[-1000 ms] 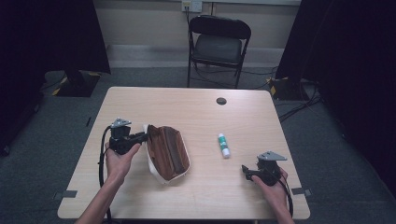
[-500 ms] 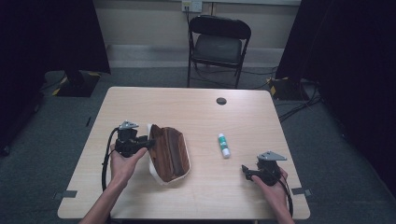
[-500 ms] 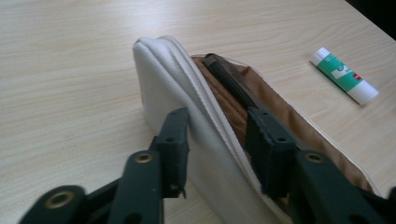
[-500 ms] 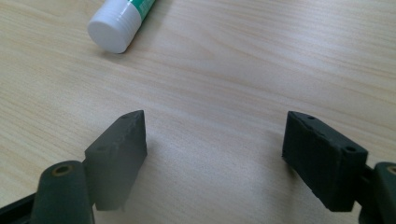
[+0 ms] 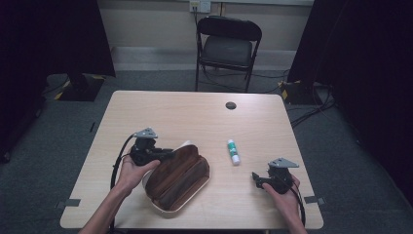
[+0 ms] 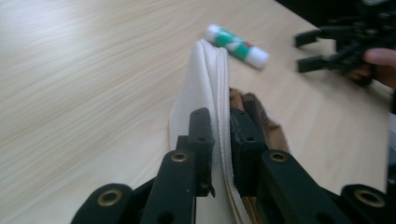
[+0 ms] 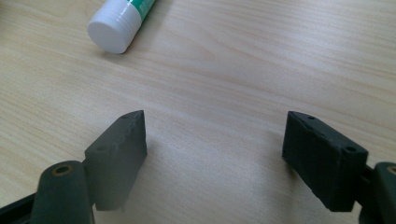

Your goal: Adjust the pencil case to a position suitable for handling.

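A brown leather-like pouch with a cream fabric lining and zip edge [image 5: 176, 176] is seen lying open in the lower middle of the high view, on the pale wooden table [image 5: 195, 117]. The left gripper [image 5: 163, 154] is held at the pouch's upper left edge, and in the left gripper view [image 6: 219, 135] its black jaws are clamped together on the raised cream zip edge [image 6: 212, 79], which stands up between them; the jaws have just been opened a little and closed again on that edge. A white glue stick with a green label [image 5: 234, 151] is seen lying flat to the right of the pouch, apart from it, and its white cap end [image 7: 119, 23] appears at the upper left of the right gripper view. The right gripper [image 5: 257, 178] is held low at the lower right of the high view, near the table's front edge, with its jaws set wide apart over bare wood and nothing between them. Whether it rests on the table cannot quite be told.
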The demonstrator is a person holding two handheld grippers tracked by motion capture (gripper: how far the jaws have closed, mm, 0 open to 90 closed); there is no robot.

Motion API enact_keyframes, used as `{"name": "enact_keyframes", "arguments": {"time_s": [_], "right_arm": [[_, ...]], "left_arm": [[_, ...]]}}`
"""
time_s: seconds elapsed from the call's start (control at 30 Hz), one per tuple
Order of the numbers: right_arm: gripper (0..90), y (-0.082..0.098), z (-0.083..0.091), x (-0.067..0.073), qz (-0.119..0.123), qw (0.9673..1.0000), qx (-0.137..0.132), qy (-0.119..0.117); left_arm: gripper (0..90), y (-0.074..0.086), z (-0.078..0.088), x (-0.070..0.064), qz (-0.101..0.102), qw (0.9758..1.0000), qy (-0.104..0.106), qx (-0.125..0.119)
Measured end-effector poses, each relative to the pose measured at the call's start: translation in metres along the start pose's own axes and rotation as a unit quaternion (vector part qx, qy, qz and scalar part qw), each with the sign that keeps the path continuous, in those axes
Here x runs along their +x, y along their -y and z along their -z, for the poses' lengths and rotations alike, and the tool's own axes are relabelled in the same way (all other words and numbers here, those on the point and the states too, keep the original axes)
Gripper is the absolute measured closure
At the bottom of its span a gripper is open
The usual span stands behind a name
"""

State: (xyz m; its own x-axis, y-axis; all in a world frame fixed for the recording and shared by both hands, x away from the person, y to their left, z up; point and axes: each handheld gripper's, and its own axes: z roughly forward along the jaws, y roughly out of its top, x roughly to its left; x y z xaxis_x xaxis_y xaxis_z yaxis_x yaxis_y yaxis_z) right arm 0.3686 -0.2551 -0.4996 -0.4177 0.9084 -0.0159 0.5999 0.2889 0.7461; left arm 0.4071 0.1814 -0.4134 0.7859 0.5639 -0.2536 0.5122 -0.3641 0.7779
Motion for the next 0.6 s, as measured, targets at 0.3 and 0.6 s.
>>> {"name": "enact_keyframes", "arguments": {"time_s": [0.3,0.6], "right_arm": [[20.9,0.000,0.000,0.001,0.000,1.0000,0.000,0.000],[20.8,0.000,0.000,0.001,-0.001,1.0000,0.000,0.001]], "left_arm": [[57.3,0.000,0.010,0.000,-0.005,0.9999,-0.005,-0.010],[37.8,0.034,0.050,-0.011,0.002,0.9984,-0.046,-0.034]]}}
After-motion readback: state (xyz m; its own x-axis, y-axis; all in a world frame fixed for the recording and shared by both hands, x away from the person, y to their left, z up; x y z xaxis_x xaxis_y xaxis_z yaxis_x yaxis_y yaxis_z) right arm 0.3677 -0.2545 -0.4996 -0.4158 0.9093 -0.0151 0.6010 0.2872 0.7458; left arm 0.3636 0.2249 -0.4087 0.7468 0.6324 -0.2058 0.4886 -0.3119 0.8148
